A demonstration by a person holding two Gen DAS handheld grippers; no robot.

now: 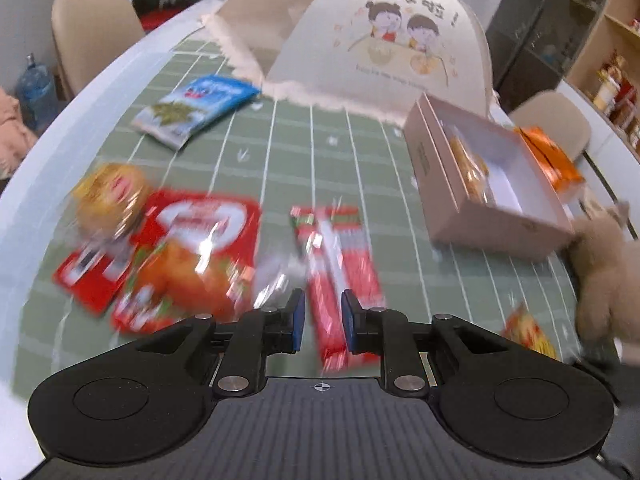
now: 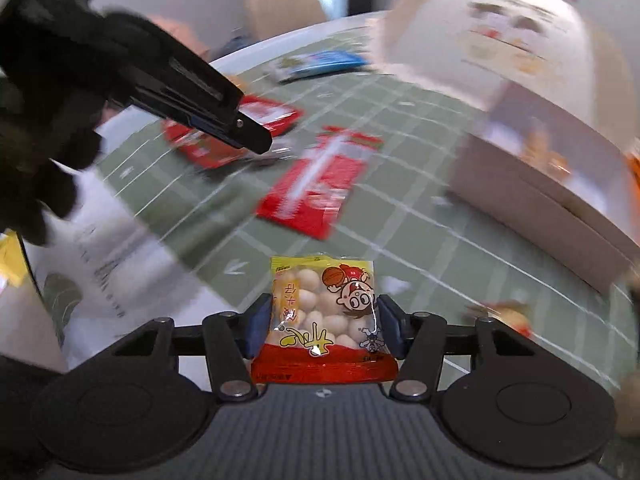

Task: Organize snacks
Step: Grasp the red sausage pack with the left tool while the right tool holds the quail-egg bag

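The sorting looks barely begun. Nearest in the right wrist view, the right gripper pinches a small bag of round white puffs between its blue pads, lifted clear of the green checked cloth. The left gripper hovers with its jaws spread part-way, holding nothing — a long red packet lies on the cloth under the gap. To its left sit more red packets and a yellow round snack. Farther right, the open box holds only one golden packet; orange packets lie behind it. Far left, a blue bag waits — most snacks remain loose.
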